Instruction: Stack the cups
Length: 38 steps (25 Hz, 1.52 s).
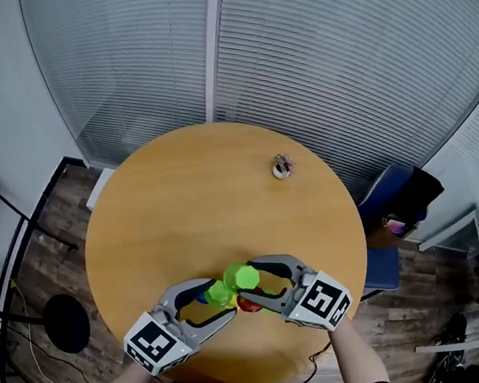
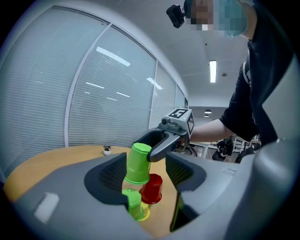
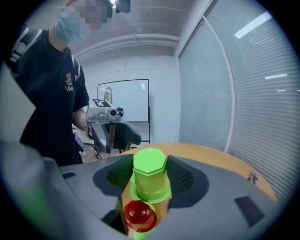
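The right gripper (image 1: 251,280) is clamping an upturned green cup (image 1: 241,277) above a red cup (image 1: 250,304) on the table (image 1: 177,205). The left gripper (image 1: 221,299) is hanging unclenched beside them, holding nothing.

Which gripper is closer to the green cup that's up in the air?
Right. The right gripper holds the raised green cup between its jaws. The left gripper is open and apart from it, nearer the person.
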Available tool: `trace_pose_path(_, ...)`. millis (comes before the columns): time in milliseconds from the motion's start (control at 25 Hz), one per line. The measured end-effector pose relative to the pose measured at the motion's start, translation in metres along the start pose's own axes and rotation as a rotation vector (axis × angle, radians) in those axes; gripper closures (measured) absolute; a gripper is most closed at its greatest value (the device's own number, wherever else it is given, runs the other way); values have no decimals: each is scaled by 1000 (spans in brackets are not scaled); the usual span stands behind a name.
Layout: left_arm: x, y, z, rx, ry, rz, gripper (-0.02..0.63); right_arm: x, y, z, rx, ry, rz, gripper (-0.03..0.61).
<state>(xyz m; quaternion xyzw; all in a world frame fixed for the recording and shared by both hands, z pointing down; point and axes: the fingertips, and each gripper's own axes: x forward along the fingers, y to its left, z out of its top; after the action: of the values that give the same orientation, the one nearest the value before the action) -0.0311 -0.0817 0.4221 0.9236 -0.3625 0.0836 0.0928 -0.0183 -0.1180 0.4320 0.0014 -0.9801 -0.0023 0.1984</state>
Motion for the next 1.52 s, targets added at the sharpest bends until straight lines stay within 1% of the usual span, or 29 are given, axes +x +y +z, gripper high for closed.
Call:
trace_pose_path(440, -24, -19, -22, -27, 20, -27, 365, 5, 27, -9, 21, 23, -46, 345)
trace_pose_path(560, -25, -23, -23, -15, 22, -37, 365, 5, 28, -11, 13, 34, -53, 344)
trace_pose_path(760, -24, -25, -23, -23, 22, -37, 365, 6, 29, -15, 8, 50, -56, 344)
trace_pose_path(880, -25, -26, -24, -30, 23, -34, 365, 6, 28, -14, 13, 35, -63, 344)
trace_pose_path(1080, -24, -25, -24, -33, 20, -28, 365, 9, 28, -17, 26, 48, -52, 344)
trace_pose_path(1520, -18, -24, -24, -45, 19, -16, 365, 8, 22, -17, 22, 25, -58, 344)
